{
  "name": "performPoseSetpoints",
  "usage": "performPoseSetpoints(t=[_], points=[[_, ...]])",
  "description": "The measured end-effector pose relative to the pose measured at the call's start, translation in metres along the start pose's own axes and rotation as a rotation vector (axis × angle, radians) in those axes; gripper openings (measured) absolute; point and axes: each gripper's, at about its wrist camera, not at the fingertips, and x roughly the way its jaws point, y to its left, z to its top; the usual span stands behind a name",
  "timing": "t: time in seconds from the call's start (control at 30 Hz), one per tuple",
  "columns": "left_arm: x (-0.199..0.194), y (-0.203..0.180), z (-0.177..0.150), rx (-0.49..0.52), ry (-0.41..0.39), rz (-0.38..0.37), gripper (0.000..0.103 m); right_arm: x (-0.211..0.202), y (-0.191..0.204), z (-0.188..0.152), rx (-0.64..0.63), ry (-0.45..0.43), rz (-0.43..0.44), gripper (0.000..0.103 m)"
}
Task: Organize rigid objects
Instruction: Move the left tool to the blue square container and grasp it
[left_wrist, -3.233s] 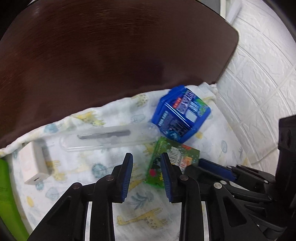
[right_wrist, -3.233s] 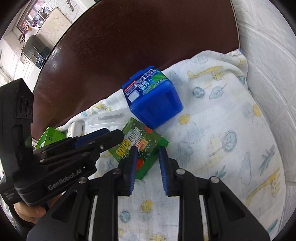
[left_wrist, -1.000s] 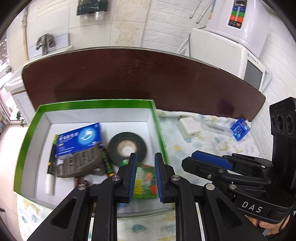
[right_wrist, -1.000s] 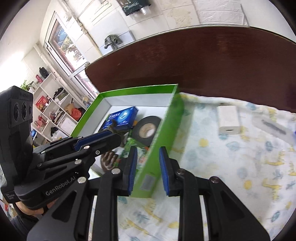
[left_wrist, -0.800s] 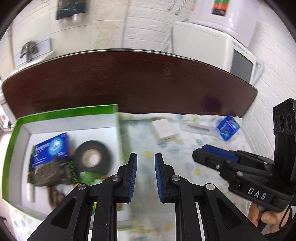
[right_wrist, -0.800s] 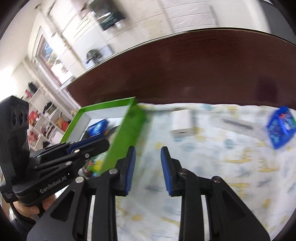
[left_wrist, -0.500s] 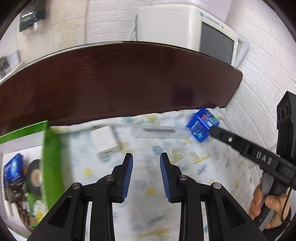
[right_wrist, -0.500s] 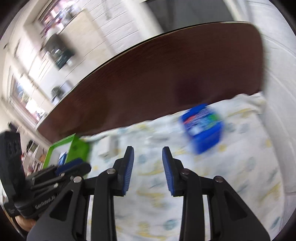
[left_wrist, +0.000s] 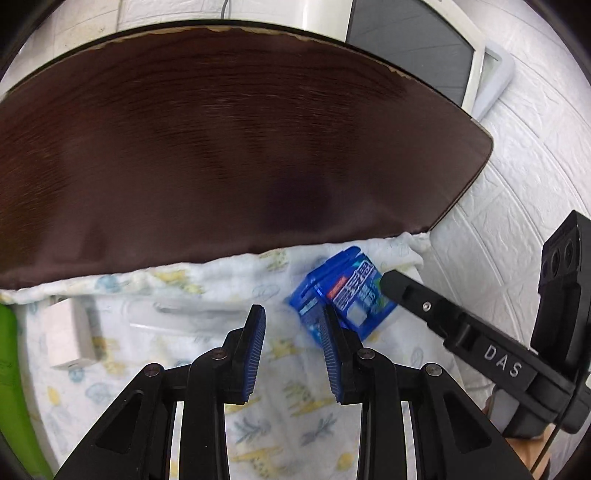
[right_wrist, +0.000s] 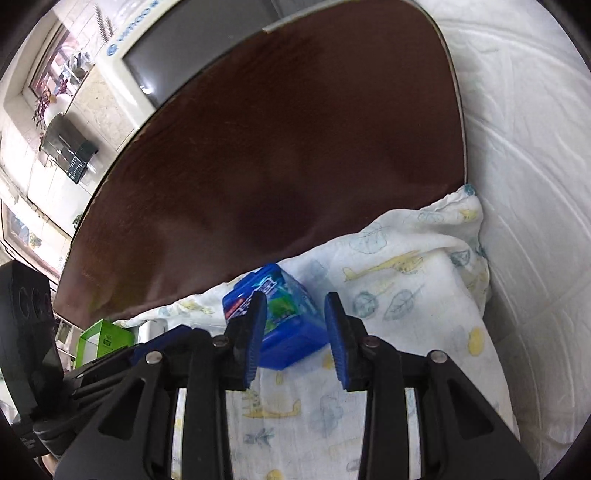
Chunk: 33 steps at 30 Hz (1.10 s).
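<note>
**Two grippers close in on a blue box at the cloth's far corner**

A blue box (right_wrist: 284, 317) lies on the animal-print cloth (right_wrist: 406, 280), close under the edge of the dark wooden board (right_wrist: 295, 147) and near the white brick wall (left_wrist: 517, 192). The right gripper (right_wrist: 295, 332) points down at it with its jaws narrowly parted and nothing clamped — the box sits just beyond the blue fingertips (right_wrist: 255, 332), framed in the gap between them. Both grippers' jaws have just been opening, with no object between either pair.

The left gripper (left_wrist: 291, 347) hangs over the cloth with the same narrow gap and bare fabric beneath it; the box (left_wrist: 343, 295) lies just ahead and to its right, partly behind the right-hand fingertip. The other gripper's tip (left_wrist: 399, 284) reaches in from the right and overlaps the box's far corner — whether it touches cannot be told.

Ahead and to the left of the left gripper rest a clear plastic case (left_wrist: 184, 314) and, farther left, a white charger (left_wrist: 68, 339). A green box wall (left_wrist: 9, 354) edges the frame.
</note>
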Motion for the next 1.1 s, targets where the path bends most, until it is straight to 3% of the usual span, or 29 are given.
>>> performPoseSetpoints(t=[0.13, 0.23, 0.43, 0.63, 0.73, 0.87, 0.9, 0.97, 1.0, 1.1], points=[[0.014, 0.001, 0.004, -0.029, 0.025, 0.017, 0.030, 0.006, -0.009, -0.002, 0.046, 0.046, 0.097, 0.034], [0.019, 0.009, 0.006, -0.065, 0.051, 0.022, 0.030, 0.005, -0.003, -0.010, 0.030, 0.076, 0.116, 0.034], [0.011, 0.028, 0.005, -0.102, 0.055, -0.036, 0.031, 0.000, 0.002, -0.021, 0.030, 0.086, 0.122, 0.035], [-0.007, 0.029, 0.009, -0.101, 0.004, -0.069, 0.050, -0.005, 0.006, -0.021, 0.042, 0.062, 0.092, 0.035], [-0.003, 0.021, 0.013, -0.064, 0.011, -0.053, 0.051, -0.005, 0.006, -0.020, 0.037, 0.059, 0.078, 0.035], [0.010, 0.017, 0.015, -0.088, 0.049, -0.119, 0.051, -0.002, 0.003, -0.019, 0.061, 0.062, 0.074, 0.033], [0.011, 0.016, 0.015, -0.085, 0.047, -0.124, 0.050, -0.001, 0.000, -0.019, 0.075, 0.067, 0.090, 0.033], [0.012, 0.013, 0.016, -0.080, 0.054, -0.161, 0.039, 0.001, -0.005, -0.019, 0.096, 0.087, 0.131, 0.030], [0.012, 0.012, 0.017, -0.074, 0.065, -0.189, 0.027, 0.002, -0.007, -0.019, 0.104, 0.096, 0.150, 0.030], [0.005, 0.010, 0.014, -0.069, 0.069, -0.174, 0.026, -0.001, -0.005, -0.020, 0.092, 0.087, 0.150, 0.029]])
